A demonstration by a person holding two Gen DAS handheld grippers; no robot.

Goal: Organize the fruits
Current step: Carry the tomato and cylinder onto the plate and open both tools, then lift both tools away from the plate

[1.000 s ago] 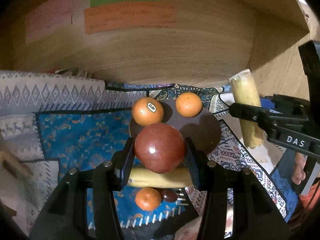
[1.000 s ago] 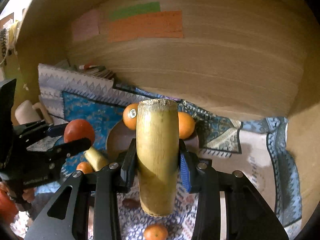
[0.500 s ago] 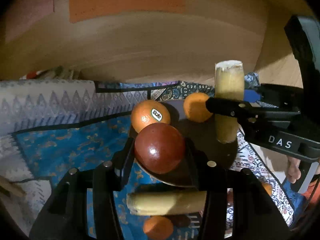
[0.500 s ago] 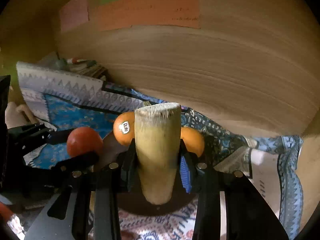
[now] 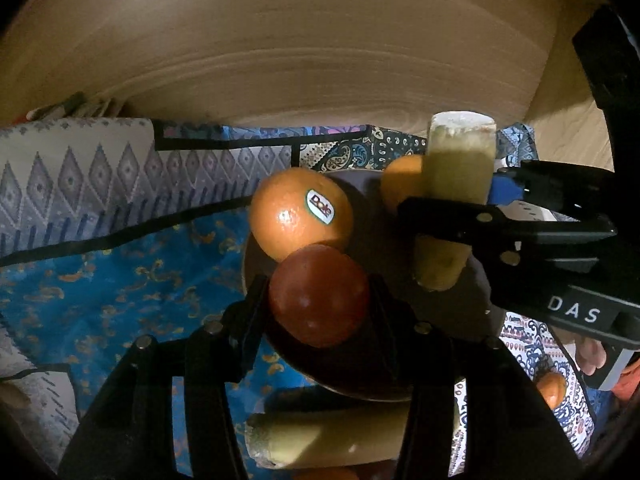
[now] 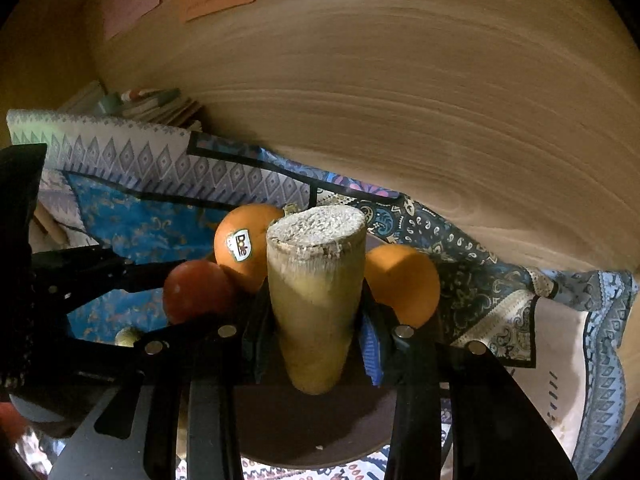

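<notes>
My left gripper (image 5: 318, 298) is shut on a round red fruit (image 5: 318, 296) and holds it over the near side of a dark brown plate (image 5: 372, 376). Two oranges lie on the plate's far side: one with a Dole sticker (image 5: 300, 214), another (image 5: 402, 188) partly hidden. My right gripper (image 6: 316, 328) is shut on a pale yellow-green cut stalk piece (image 6: 316, 300), held upright above the same plate (image 6: 304, 428). In the right wrist view the sticker orange (image 6: 244, 246), the plain orange (image 6: 404, 284) and the red fruit (image 6: 198, 290) show behind the stalk.
A patterned blue and white cloth (image 5: 112, 240) covers the surface. Another stalk piece (image 5: 324, 436) lies on it in front of the plate, and a small orange fruit (image 5: 552, 388) sits at the right. A wooden wall (image 6: 400, 100) with paper notes stands close behind.
Both grippers have come forward and down over the plate with their loads. The stalk now hangs over the plate's right half; the red fruit sits just before the sticker orange.
</notes>
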